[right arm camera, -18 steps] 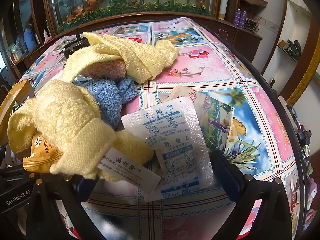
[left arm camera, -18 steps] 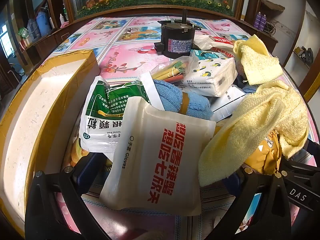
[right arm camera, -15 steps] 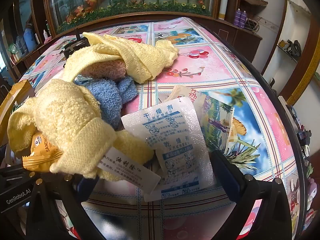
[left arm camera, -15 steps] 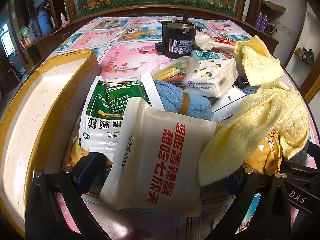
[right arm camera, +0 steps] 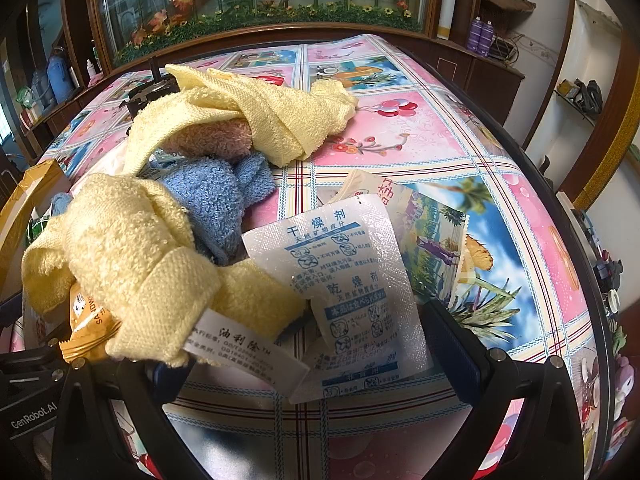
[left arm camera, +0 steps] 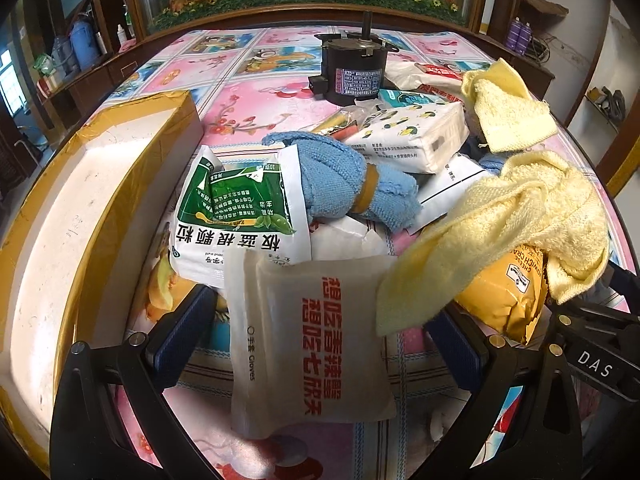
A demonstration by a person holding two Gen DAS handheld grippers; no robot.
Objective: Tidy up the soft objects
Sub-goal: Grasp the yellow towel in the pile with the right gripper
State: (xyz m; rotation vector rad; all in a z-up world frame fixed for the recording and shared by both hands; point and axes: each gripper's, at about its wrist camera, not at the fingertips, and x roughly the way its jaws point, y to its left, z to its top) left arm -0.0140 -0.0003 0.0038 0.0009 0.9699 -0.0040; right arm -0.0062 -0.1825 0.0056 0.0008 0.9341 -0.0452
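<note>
Yellow towel (left arm camera: 516, 216) lies draped over an orange snack bag (left arm camera: 500, 296) amid the heap on the worktop (left arm camera: 256, 92). Both claws hang wide open and hold nothing: the left claw (left arm camera: 316, 344) straddles a white glove packet (left arm camera: 308, 344), the right claw (right arm camera: 308, 344) a desiccant sachet (right arm camera: 352, 280) and the towel's label. The sorting looks barely begun. Next, the left should close on the packet and carry it to the box (left arm camera: 72, 216) alongside.
</note>
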